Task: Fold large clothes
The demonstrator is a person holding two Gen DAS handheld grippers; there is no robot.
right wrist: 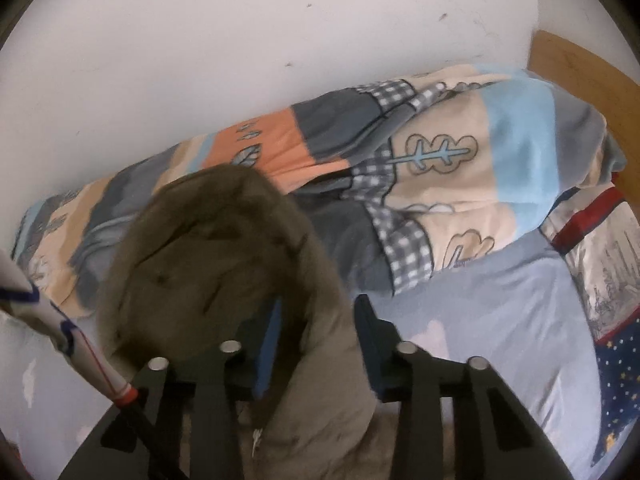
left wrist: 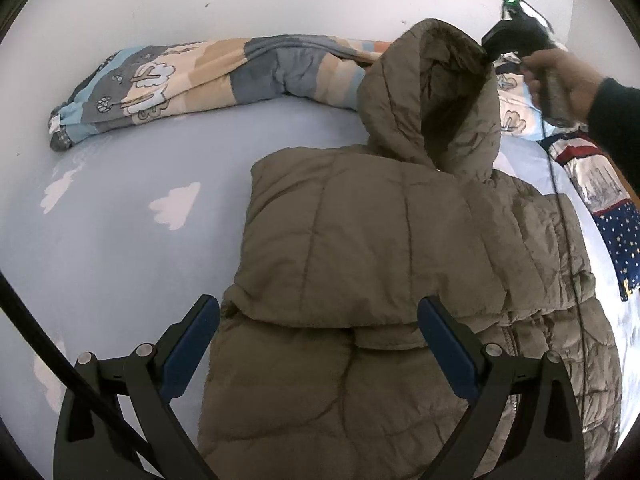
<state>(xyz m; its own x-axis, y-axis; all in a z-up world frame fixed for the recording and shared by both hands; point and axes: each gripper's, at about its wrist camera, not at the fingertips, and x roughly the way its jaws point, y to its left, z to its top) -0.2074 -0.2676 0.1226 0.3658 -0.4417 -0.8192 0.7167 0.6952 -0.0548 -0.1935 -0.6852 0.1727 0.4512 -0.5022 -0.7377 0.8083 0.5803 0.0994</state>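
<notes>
My right tool [right wrist: 316, 336] pinches the hood [right wrist: 208, 248] rim of the padded jacket [left wrist: 380, 280], lifted off the bed [left wrist: 120, 248]. My left tool [left wrist: 318, 344] hangs wide open, empty, with the folded body just ahead of its fingers. The slick, puffy fabric could slip my pinch, or the hood's pull could drag the folded sleeves apart, since nothing pins them.

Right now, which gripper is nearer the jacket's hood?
Right. The right gripper grips the lifted hood at its rim; the left gripper hovers open above the jacket's folded body.
</notes>
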